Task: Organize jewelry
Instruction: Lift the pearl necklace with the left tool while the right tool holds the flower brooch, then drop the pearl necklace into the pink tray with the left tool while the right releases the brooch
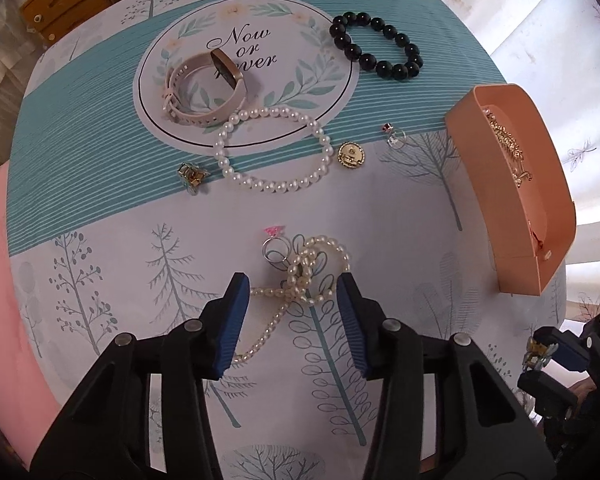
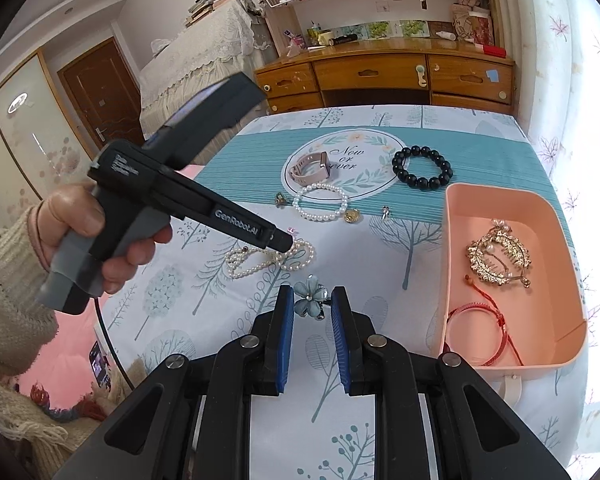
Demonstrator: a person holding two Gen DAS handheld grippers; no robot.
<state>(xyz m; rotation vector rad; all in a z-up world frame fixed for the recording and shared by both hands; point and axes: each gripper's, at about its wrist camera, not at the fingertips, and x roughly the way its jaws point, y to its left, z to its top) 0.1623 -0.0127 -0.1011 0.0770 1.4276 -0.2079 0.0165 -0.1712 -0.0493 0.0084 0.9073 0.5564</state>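
Jaws: we find left gripper (image 1: 292, 292) spread over pearl necklace (image 1: 300, 276) — right gripper (image 2: 311, 300) pinching flower clip (image 2: 310, 295), beside pink box (image 2: 572, 332).

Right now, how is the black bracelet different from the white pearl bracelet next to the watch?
The black bracelet has big dark shiny beads; the pearl bracelet has many small white ones. The black bracelet lies wholly on the teal stripe near the table's far end; the pearl bracelet lies nearer, overlapping the round printed circle, beside the watch. Both are closed bead loops lying flat on the tablecloth, untouched by either gripper.
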